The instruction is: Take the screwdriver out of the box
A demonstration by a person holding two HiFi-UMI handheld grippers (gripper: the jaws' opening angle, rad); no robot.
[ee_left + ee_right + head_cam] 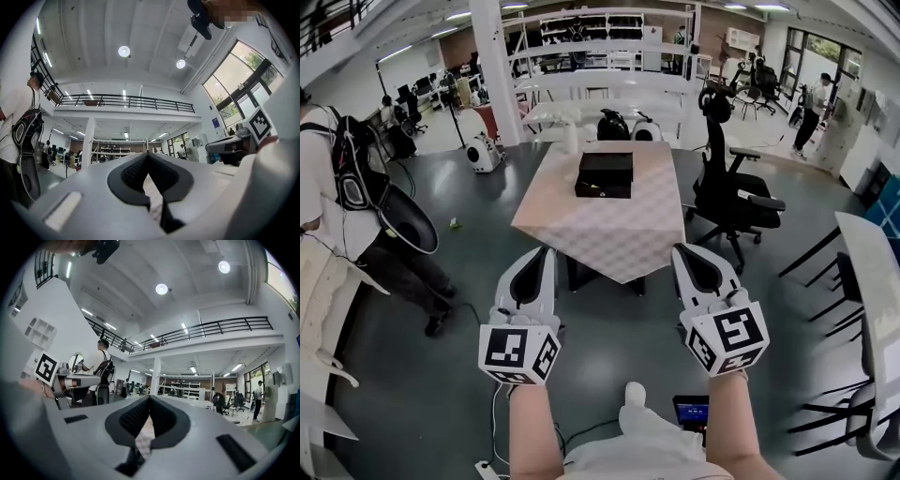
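Observation:
A black box lies shut near the far end of a table with a pale checked cloth. No screwdriver shows. Both grippers are held side by side in front of the table's near corner, well short of the box. My left gripper has its jaws together with nothing between them. My right gripper is likewise shut and empty. In the left gripper view the closed tips point slightly up into the hall. In the right gripper view the closed tips point level, with the checked cloth visible through the gap behind them.
A black office chair stands right of the table. A person with a backpack stands at the left. A white table with chairs lines the right edge. A white pillar and black-and-white gear are behind the table.

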